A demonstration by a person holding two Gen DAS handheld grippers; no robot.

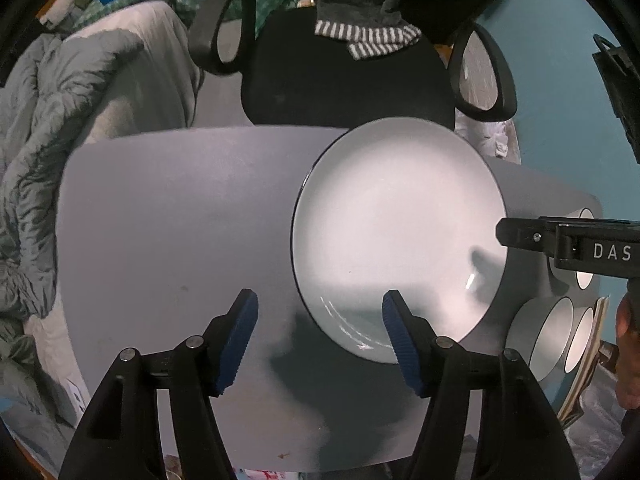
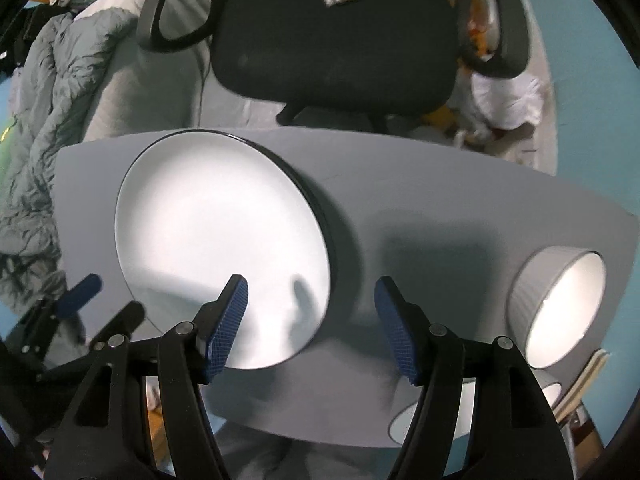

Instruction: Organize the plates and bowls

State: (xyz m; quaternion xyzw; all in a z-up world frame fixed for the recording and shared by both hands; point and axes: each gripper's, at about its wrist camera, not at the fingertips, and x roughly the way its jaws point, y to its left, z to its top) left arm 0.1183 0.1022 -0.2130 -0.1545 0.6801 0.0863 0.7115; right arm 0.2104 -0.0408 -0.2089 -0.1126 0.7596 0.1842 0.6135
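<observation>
Both grippers hang above the grey table (image 1: 168,208) pointing down at it, and neither has anything in hand. The left gripper (image 1: 320,338) stands with its blue pads well apart, straddling the near left edge of the white plate (image 1: 396,236) without touching it. The right gripper (image 2: 311,322) is just as wide, its jaws empty over the plate's right rim and the bare tabletop beside it.

The plate itself lies flat on the table, dark rim showing, in front of the black office chair (image 2: 336,48). Off to the right sits a grey bowl (image 2: 560,304) with a white inside, and a second bowl (image 2: 432,416) peeks out below the right gripper's finger (partly hidden, so I can't say how it sits). In the left view there look to be 3 or 4 bowls along that right edge, though the fisheye squeezes them badly.

My read: the plate is set down and the hands are clear, so a bowl comes next. To do that well, come straight down over 1 wall of the nearest bowl, pinch the wall between the pads, and lift level so it doesn't knock its neighbour.
</observation>
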